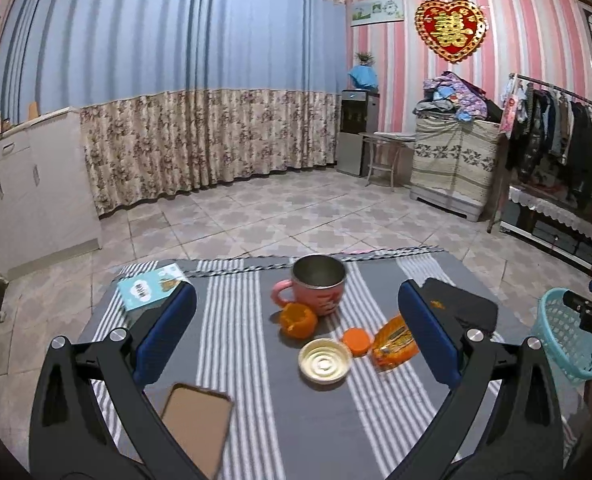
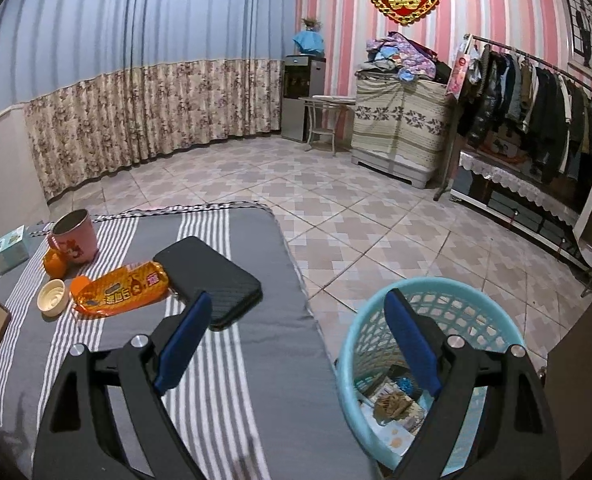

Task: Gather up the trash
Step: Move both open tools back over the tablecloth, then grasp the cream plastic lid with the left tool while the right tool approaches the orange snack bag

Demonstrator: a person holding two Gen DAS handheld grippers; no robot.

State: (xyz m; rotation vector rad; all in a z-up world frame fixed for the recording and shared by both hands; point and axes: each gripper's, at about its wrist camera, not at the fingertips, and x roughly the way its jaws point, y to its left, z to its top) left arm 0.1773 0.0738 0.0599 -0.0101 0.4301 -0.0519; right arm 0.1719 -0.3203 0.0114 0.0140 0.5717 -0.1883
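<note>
On the striped grey table (image 1: 279,420) lie an orange snack wrapper (image 1: 394,344), a hollow orange peel (image 1: 298,320), a small orange peel piece (image 1: 356,341) and a cream lid (image 1: 324,362). My left gripper (image 1: 296,328) is open and empty, above the table in front of them. My right gripper (image 2: 296,340) is open and empty, over the table's right edge beside a light blue basket (image 2: 436,364) that holds some scraps. The wrapper (image 2: 123,290), the hollow peel (image 2: 53,264) and the lid (image 2: 52,298) also show in the right wrist view.
A pink mug (image 1: 320,284), a teal box (image 1: 151,286), a black wallet (image 1: 468,308) and a brown phone (image 1: 195,424) also lie on the table. The basket stands on the tiled floor at the table's right (image 1: 568,336). A clothes rack (image 2: 536,92) lines the right wall.
</note>
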